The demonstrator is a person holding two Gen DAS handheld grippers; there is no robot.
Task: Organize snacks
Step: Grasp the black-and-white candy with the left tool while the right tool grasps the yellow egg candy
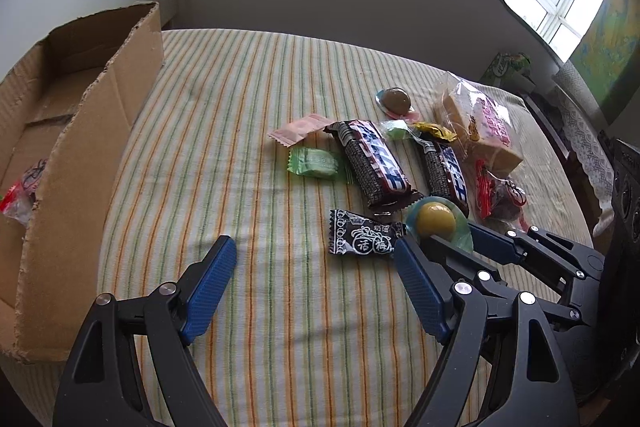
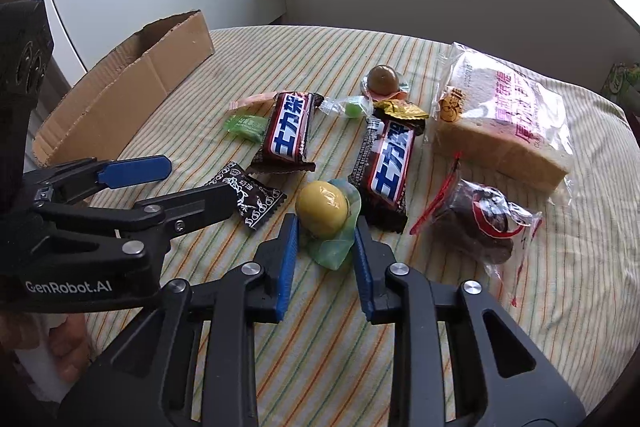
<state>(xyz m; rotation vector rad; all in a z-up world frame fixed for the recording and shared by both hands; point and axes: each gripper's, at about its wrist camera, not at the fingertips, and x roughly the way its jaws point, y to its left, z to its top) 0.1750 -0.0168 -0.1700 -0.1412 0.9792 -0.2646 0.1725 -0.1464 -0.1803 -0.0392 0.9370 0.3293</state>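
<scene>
Spread over a striped cloth (image 2: 360,367), largest first: an open cardboard box (image 1: 80,155) at the left edge, cut low along one wall, presumably so snacks can be dropped in easily, with one red-and-clear packet (image 1: 18,197) already inside (contents hard to make out). Next, a bagged bread slice (image 2: 508,123) far right, then a clear bag of dark fruit (image 2: 476,223) with a red seal, lying just in front of it. Two chocolate bars (image 2: 290,133) side by side in the middle, apart from each other. Smaller still: a black plum candy (image 2: 252,199), a green candy (image 2: 246,127), a brown ball sweet (image 2: 383,79). Nearest, a yellow ball sweet (image 2: 322,209) in a blue-green wrapper, flanked by the right gripper (image 2: 325,227), fingers parted but closing in on either side of the wrapper's edge, not yet clamped — likely lined up to pinch the loose film, not the round sweet. Left gripper (image 1: 316,255) wide open, holding nothing, hovering between box and pile.
</scene>
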